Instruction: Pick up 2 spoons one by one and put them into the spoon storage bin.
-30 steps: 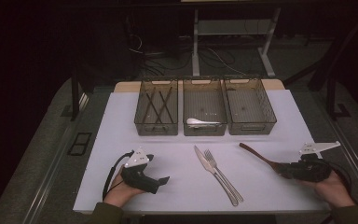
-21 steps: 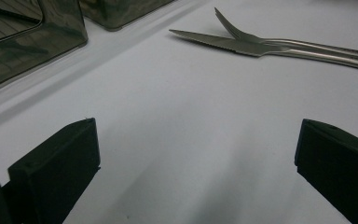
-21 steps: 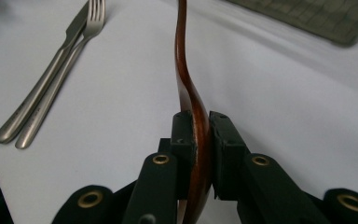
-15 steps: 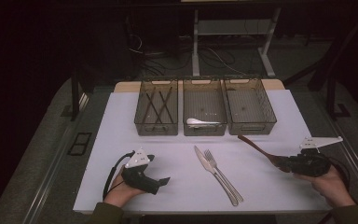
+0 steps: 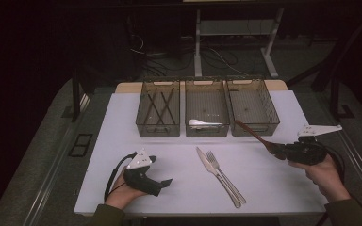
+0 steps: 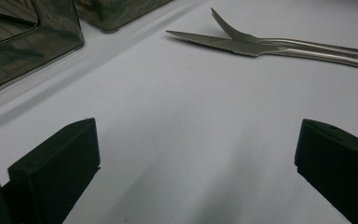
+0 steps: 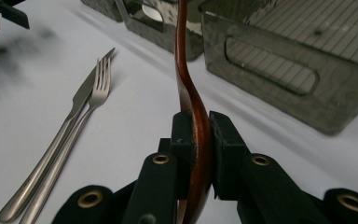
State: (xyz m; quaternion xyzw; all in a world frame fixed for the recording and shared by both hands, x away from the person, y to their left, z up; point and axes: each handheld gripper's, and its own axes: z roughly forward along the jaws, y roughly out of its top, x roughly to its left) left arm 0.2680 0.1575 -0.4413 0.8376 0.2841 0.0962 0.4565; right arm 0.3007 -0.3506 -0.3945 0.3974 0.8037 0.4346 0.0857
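My right gripper (image 5: pixel 277 151) is shut on one end of a brown wooden utensil (image 5: pixel 253 135), held off the white table at the right. The utensil's free end points toward the front of the right-hand bin (image 5: pixel 274 114). In the right gripper view both pads clamp the wooden utensil (image 7: pixel 186 79) edge-on in my right gripper (image 7: pixel 196 135). My left gripper (image 5: pixel 160 170) rests on the table at the lower left, open, with nothing in it; bare table lies between its jaws (image 6: pixel 196 154). A steel knife (image 5: pixel 207 162) and fork (image 5: pixel 224 174) lie side by side mid-table.
Three clear bins stand in a row at the back. The left bin (image 5: pixel 158 131) holds dark sticks (image 5: pixel 160 106), the middle bin (image 5: pixel 206 132) a white spoon (image 5: pixel 202 123). The knife (image 6: pixel 214 42) and fork (image 6: pixel 284 44) lie ahead of my left gripper.
My right gripper has risen and moved toward the bins with the wooden utensil in it. The left gripper, knife and fork have stayed in place.
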